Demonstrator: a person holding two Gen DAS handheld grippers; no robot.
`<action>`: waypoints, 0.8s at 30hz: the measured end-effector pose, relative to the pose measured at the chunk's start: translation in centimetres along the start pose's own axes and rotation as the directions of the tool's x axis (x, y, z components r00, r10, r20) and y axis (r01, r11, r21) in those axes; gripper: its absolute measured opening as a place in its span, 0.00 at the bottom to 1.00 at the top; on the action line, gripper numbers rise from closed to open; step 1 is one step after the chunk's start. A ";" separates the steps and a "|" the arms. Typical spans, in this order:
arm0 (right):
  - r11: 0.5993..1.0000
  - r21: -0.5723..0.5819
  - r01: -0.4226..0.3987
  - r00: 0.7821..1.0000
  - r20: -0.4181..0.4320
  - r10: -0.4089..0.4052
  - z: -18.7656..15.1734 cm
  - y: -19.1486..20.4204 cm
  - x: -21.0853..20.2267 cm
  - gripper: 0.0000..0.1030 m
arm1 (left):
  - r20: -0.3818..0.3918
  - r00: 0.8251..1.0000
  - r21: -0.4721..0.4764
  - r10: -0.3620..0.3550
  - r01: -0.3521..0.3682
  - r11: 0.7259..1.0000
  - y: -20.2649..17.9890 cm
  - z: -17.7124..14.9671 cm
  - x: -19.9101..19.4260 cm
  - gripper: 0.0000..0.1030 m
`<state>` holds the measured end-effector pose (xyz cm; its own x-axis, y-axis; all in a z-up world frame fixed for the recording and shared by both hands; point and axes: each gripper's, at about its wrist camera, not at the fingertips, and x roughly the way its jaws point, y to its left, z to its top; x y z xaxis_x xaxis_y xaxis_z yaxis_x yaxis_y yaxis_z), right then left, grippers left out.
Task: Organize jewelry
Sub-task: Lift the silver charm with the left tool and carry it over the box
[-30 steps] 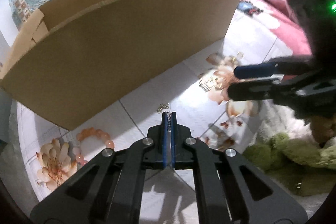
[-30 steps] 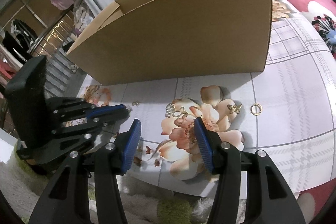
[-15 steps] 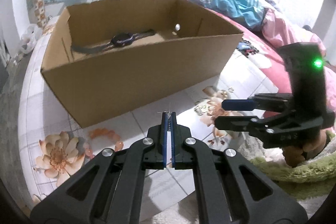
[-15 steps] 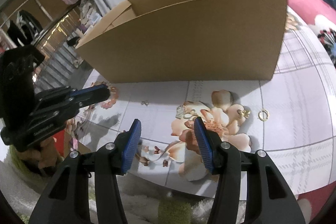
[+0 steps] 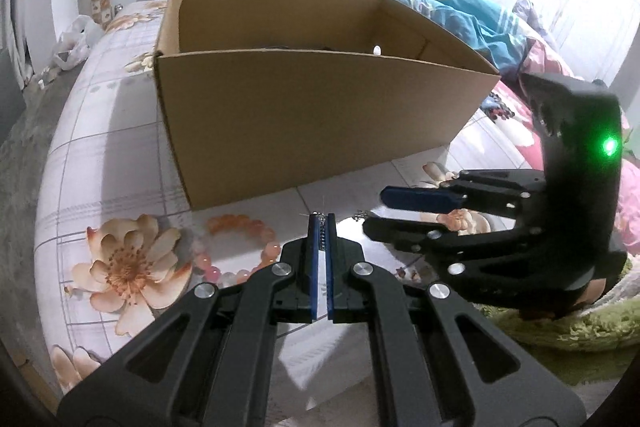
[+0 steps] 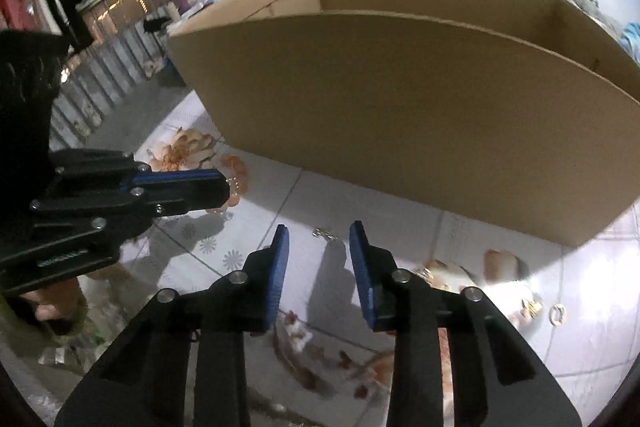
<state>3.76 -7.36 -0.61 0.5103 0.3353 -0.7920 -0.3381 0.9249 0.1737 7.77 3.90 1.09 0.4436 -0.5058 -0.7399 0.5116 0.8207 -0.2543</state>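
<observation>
The left gripper (image 5: 319, 223) pinches a thin chain (image 5: 319, 235) between closed fingers. Just beyond them lies a bead bracelet (image 5: 244, 247). The right gripper (image 6: 318, 247) is closing on nothing; a small earring (image 6: 325, 233) lies ahead, then the cardboard box (image 6: 420, 123).

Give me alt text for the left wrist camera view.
Shut left gripper pinches a thin silver chain before an open brown cardboard box. An orange bead bracelet lies on the floral sheet; the right gripper reaches in.
</observation>
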 end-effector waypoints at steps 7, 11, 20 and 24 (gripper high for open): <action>0.998 -0.036 0.044 0.999 -0.017 -0.045 0.3 0.3 0.9 0.18 | 0.004 1.000 -0.005 -0.016 0.016 1.000 0.7 0.2 0.1 0.02; 0.995 -0.063 0.074 0.997 -0.017 -0.075 0.2 0.7 0.7 0.14 | 0.000 1.000 -0.005 -0.021 0.021 1.000 1.0 0.1 0.4 0.02; 0.996 -0.070 0.054 0.998 -0.030 -0.056 0.1 0.8 0.8 0.05 | -0.004 1.000 -0.011 -0.020 0.020 1.000 1.4 0.4 0.6 0.02; 0.998 -0.047 0.037 0.999 -0.019 -0.037 0.1 0.4 0.0 0.03 | -0.001 1.000 -0.008 -0.011 0.011 1.000 1.4 0.4 0.4 0.02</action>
<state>3.72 -6.98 -0.47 0.5077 0.2969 -0.8088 -0.3562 0.9271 0.1168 8.97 4.74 0.74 0.4371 -0.5142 -0.7379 0.5104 0.8174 -0.2672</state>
